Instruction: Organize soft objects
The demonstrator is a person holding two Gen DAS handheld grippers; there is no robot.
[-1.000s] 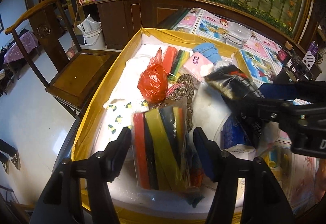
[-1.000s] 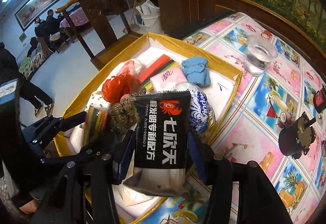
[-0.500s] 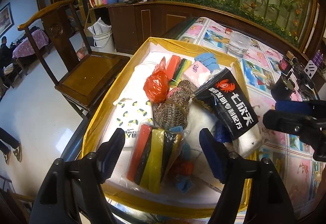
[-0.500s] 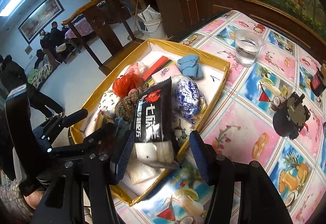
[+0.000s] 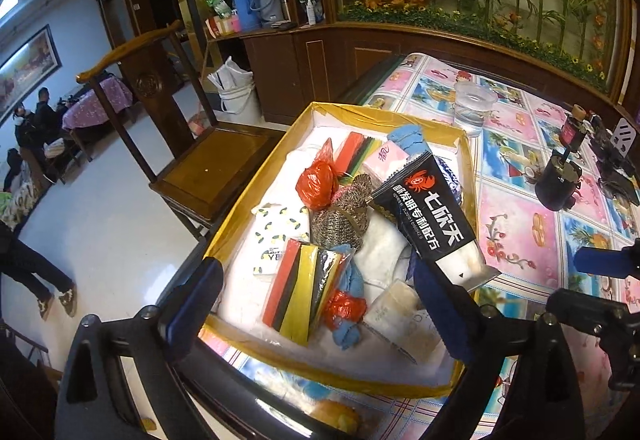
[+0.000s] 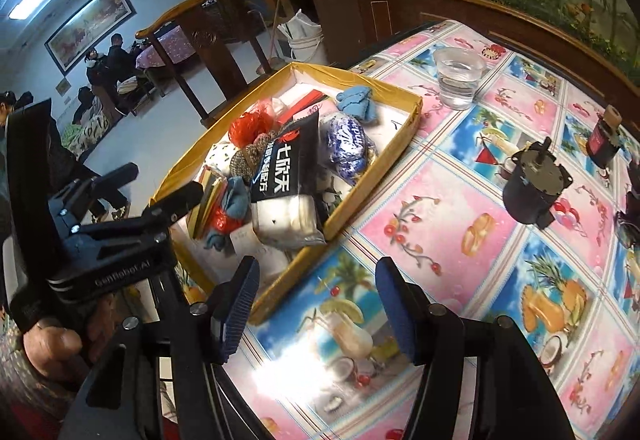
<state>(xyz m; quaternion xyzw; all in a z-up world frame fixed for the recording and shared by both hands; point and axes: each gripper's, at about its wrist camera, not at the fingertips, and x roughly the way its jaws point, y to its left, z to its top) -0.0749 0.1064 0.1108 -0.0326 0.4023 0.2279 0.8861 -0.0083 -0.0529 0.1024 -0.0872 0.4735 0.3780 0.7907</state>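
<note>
A yellow box (image 5: 256, 196) of soft goods sits on a table (image 6: 500, 240) with bright fruit-print cloth, a wooden chair (image 5: 208, 168) beside it; both hand-held grippers (image 5: 316, 300) (image 6: 316, 304) gape wide, empty.

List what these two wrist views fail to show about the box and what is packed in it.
- Left wrist view: the yellow box's near right corner sits behind the left gripper's finger.
- Left wrist view: whatever lies under the black packet is covered by it.
- Right wrist view: the striped pack shows only a sliver behind the left gripper's finger.
- Right wrist view: the blue printed bag's lettering is too small to read.
</note>
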